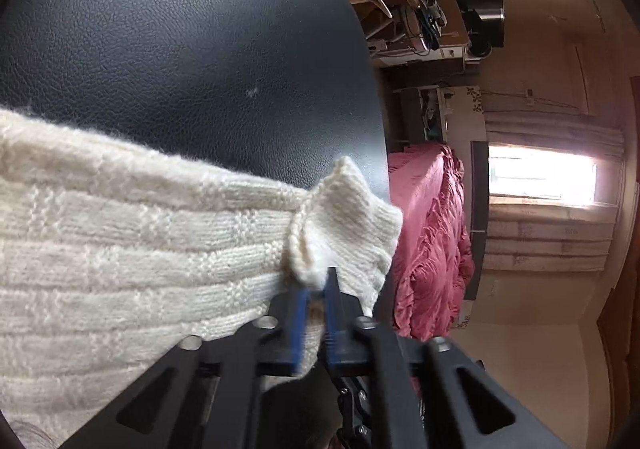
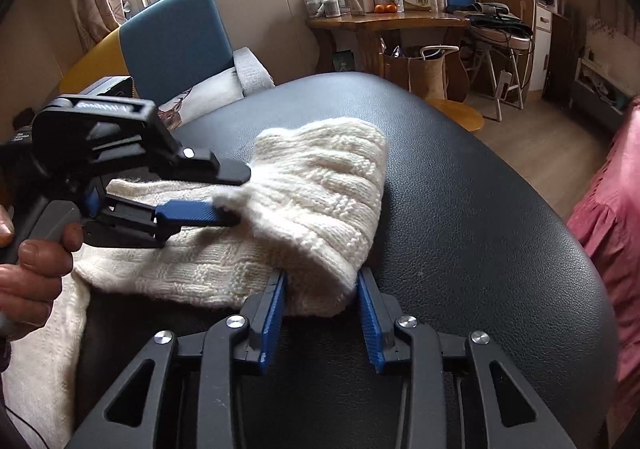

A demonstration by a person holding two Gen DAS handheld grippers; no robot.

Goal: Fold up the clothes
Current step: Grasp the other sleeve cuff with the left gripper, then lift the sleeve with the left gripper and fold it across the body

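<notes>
Your left gripper (image 1: 316, 289) is clamped on a bunched edge of a cream knit sweater (image 1: 120, 249), which lies folded over on a black leather-look surface (image 1: 180, 29). Seen from your right wrist, your left hand (image 2: 28, 273) grips the tool's handle. Your right gripper (image 2: 322, 289) sits part-open around the sweater's rolled fold (image 2: 320, 209); whether its blue pads (image 2: 370, 317) actually press the knit is unclear.

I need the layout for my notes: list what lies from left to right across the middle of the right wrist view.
Hand → left tongs, shut on the knit → white sweater → black leather top → pink cloth.
</notes>
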